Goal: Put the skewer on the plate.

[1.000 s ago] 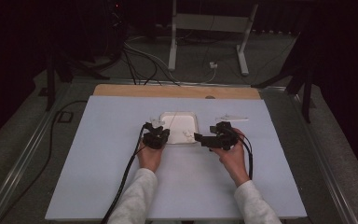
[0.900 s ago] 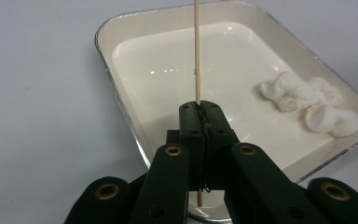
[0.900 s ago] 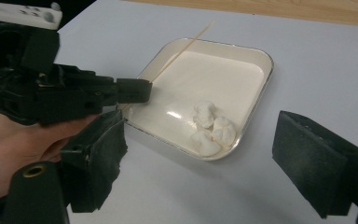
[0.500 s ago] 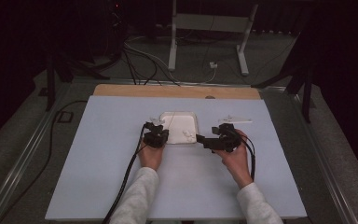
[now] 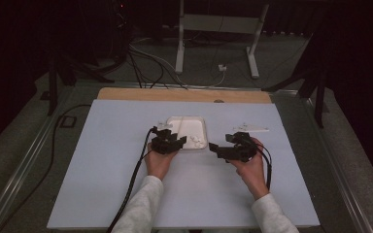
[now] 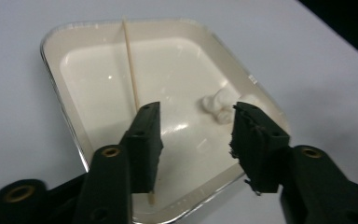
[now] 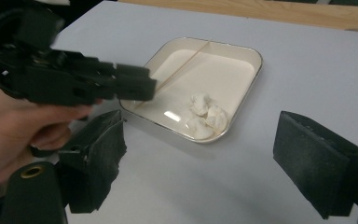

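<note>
A white square dish (image 5: pixel 189 125) sits mid-table. In it lie a thin wooden skewer (image 6: pixel 130 70) and a few white soft lumps (image 6: pixel 216 105) near one corner. My left gripper (image 6: pixel 196 114) hovers over the dish's near edge. Its jaws have just been opening and are now apart; the skewer runs under the left jaw, and no pad presses on it. My right gripper (image 7: pixel 200 123) stands open over the table just short of the dish (image 7: pixel 256 63), with the lumps (image 7: pixel 205 116) ahead of it. The left gripper (image 7: pixel 121 84) reaches in from the left of that view.
A small white plastic piece (image 5: pixel 252 128) lies on the table right of the dish. The pale blue tabletop (image 5: pixel 102 160) ends in a wooden strip (image 5: pixel 184 94) at the back. Cables trail from both grippers toward the near edge.
The left gripper's jaws stand wider apart than before. Both hands have kept their places by the dish.
</note>
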`<state>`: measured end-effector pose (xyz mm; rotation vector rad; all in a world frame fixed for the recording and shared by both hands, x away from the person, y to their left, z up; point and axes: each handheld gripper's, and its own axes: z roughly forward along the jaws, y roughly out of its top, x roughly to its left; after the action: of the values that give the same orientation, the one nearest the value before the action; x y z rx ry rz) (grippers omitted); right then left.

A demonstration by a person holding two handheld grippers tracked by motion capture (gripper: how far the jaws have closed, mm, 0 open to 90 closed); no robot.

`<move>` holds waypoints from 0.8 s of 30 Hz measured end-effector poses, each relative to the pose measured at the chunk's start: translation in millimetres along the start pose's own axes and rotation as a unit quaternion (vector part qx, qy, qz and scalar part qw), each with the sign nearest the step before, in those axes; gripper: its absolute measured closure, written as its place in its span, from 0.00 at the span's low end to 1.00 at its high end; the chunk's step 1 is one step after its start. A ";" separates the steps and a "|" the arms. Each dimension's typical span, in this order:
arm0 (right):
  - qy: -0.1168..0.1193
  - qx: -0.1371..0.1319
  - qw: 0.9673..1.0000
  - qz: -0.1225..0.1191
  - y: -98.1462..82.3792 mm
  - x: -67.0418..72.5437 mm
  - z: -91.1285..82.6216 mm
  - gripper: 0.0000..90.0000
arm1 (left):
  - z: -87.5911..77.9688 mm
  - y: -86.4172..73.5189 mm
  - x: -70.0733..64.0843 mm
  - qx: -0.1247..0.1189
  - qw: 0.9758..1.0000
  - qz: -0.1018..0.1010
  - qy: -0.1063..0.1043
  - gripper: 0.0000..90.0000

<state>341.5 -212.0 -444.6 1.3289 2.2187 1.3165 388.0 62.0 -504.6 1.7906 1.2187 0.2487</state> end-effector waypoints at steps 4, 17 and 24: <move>-0.001 -0.006 1.000 -0.009 -2.8 -1.3 -7.1 0.18 | -17.0 6.5 2.6 -0.004 1.000 -0.003 -0.015 0.43; -0.007 -0.020 1.000 -0.015 -9.3 -5.6 -20.8 0.17 | -95.0 16.4 5.4 -0.098 0.993 0.047 -0.042 0.11; -0.015 -0.027 0.999 -0.014 -13.8 -9.8 -25.5 0.16 | -125.3 9.8 10.4 -0.117 0.989 0.090 -0.026 0.01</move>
<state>323.8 -237.0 -443.4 1.2861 2.1594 1.3279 323.3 141.5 -431.1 1.6908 0.9496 0.4281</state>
